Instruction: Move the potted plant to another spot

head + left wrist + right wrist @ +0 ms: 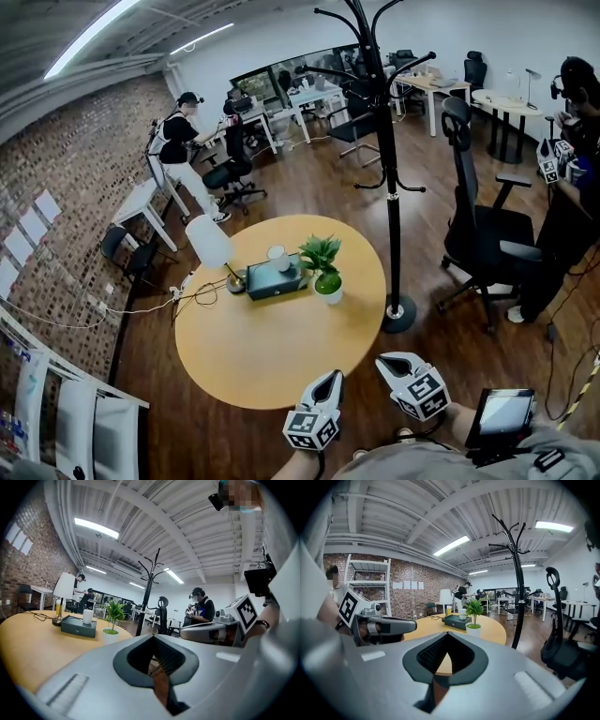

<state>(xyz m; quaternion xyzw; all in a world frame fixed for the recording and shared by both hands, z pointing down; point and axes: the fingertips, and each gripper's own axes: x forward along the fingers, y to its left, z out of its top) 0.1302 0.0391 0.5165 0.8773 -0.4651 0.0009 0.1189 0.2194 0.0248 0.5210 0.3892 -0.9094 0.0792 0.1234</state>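
Note:
A small potted plant (324, 270) with green leaves in a white pot stands on the round wooden table (272, 347), right of centre. It also shows far ahead in the left gripper view, potted plant (112, 623), and in the right gripper view, potted plant (474, 618). My left gripper (331, 380) hovers shut and empty at the table's near edge. My right gripper (384, 364) is beside it, just off the rim, also shut with nothing held. Both are well short of the plant.
A dark box (276, 277) with a white cup (277, 253) on it sits left of the plant, beside a white lamp (210, 242) with a cable. A black coat stand (389, 159) rises right of the table. An office chair (483, 234) and people are further off.

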